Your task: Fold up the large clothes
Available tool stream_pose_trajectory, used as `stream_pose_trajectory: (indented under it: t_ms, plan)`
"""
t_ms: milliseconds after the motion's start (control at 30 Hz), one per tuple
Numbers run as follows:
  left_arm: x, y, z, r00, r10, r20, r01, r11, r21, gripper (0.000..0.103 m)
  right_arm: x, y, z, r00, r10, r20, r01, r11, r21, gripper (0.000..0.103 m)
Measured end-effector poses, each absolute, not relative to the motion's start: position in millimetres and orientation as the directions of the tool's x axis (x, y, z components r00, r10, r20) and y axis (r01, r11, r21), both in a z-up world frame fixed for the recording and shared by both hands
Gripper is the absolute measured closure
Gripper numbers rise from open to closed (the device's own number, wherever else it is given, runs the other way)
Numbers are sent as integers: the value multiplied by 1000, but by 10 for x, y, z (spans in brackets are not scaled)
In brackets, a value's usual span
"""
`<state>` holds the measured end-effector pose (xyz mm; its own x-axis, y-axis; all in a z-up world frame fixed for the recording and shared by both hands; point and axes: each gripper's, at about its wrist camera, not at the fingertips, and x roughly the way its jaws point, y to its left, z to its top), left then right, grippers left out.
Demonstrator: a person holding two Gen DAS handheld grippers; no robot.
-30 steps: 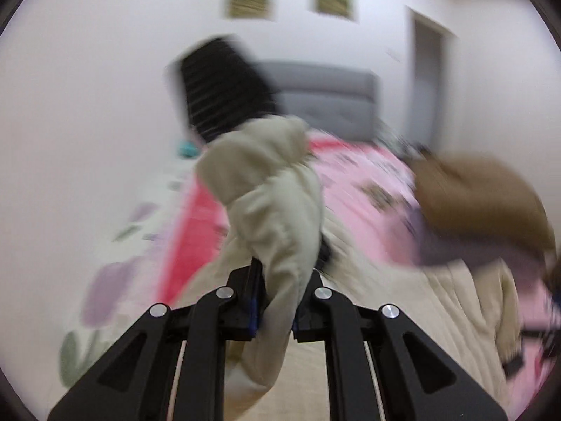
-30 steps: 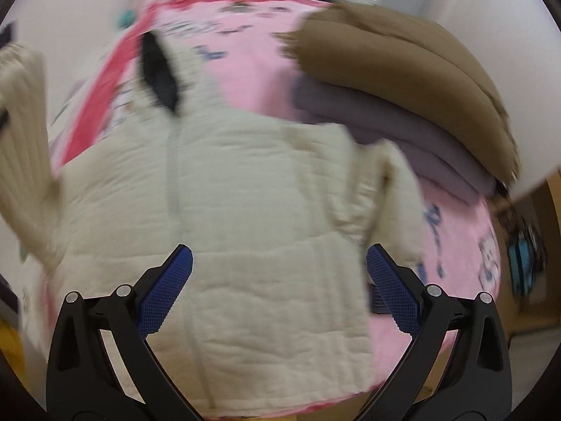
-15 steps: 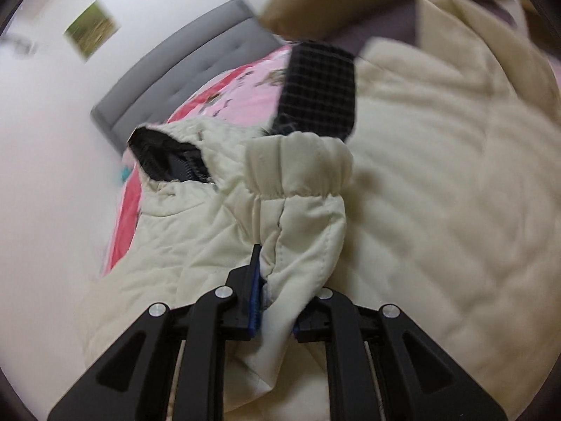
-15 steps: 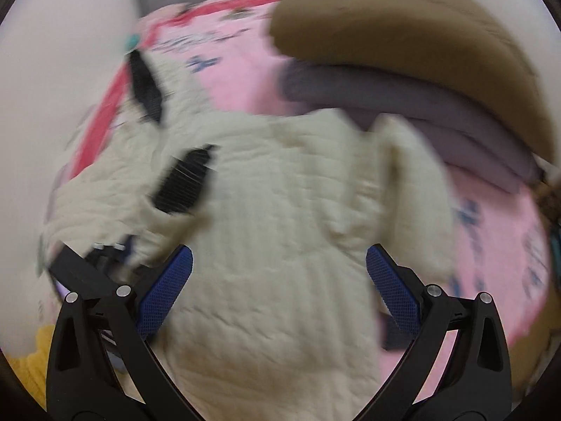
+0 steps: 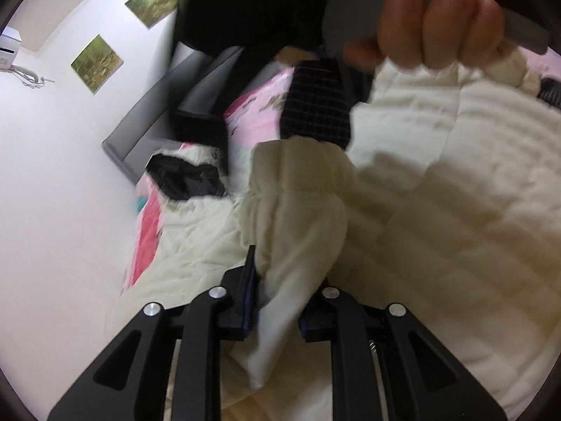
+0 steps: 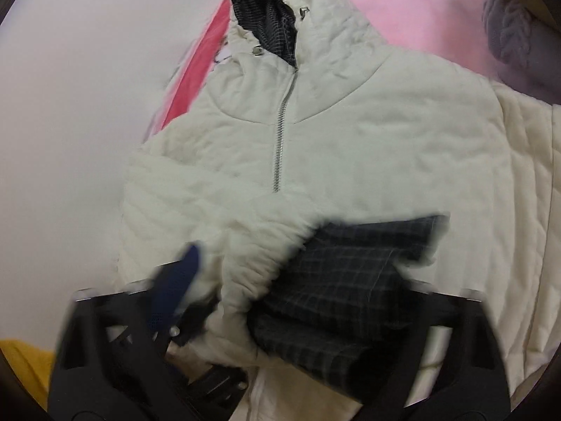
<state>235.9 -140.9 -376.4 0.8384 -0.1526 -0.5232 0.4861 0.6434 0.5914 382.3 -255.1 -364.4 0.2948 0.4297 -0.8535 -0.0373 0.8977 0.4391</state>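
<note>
Since half a second ago the sleeve (image 5: 298, 217) has been carried further across the jacket (image 6: 350, 140) body, and the right hand (image 5: 438, 31) now shows up ahead of the left tongs (image 5: 277, 301). Left tongs closed tight on the cream sleeve, cuff with dark checked lining (image 5: 315, 105) just beyond the tips. Right tongs (image 6: 298, 301) blurred; blue left pad (image 6: 175, 280) visible, other side smeared, cannot tell how far open. Jacket lies zipped, front up, on the pink bedspread (image 6: 403, 3), hood (image 6: 266, 24) far from right tongs.
</note>
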Motion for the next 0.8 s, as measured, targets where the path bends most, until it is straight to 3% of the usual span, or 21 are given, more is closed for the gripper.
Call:
stream_pose_trajectory:
  t_ms: [67, 167, 267, 333, 400, 467, 600, 700, 800]
  plan:
    - [2403, -1408, -3774, 845, -136, -517, 472, 643, 603, 82, 3852, -2504, -3556, 325, 452, -831, -53, 886, 461, 77]
    - [2485, -1411, -3664, 919, -67, -390, 328, 678, 658, 82, 3874, -2307, -3124, 441, 447, -779, -212, 895, 393, 79]
    - [2641, -1409, -3624, 948, -24, -319, 241, 708, 664, 78, 3901, -2127, -2810, 518, 460, -721, -360, 882, 304, 79]
    - [2727, -1453, -3710, 919, -61, -390, 321, 689, 650, 54, 3950, -2137, -2876, 515, 432, -740, -361, 893, 270, 79]
    - [2741, -1508, -3828, 850, -122, -513, 460, 647, 608, 45, 4071, -2186, -3175, 469, 391, -792, -315, 912, 264, 80]
    - [2693, -1502, -3909, 778, -171, -605, 569, 601, 561, 45, 4155, -2229, -3510, 408, 342, -846, -272, 931, 246, 83]
    - [2512, -1144, -3655, 674, -288, -680, 678, 607, 415, 41, 4108, -2450, -3676, 399, 383, -833, -193, 923, 332, 83]
    - [2684, -609, -3316, 693, -241, -679, 613, 693, 380, 26, 4031, -2464, -3694, 399, 372, -838, -193, 928, 320, 82]
    - [3323, -190, -3107, 652, -196, -733, 589, 739, 326, 24, 3978, -2398, -3686, 396, 356, -847, -200, 933, 299, 76]
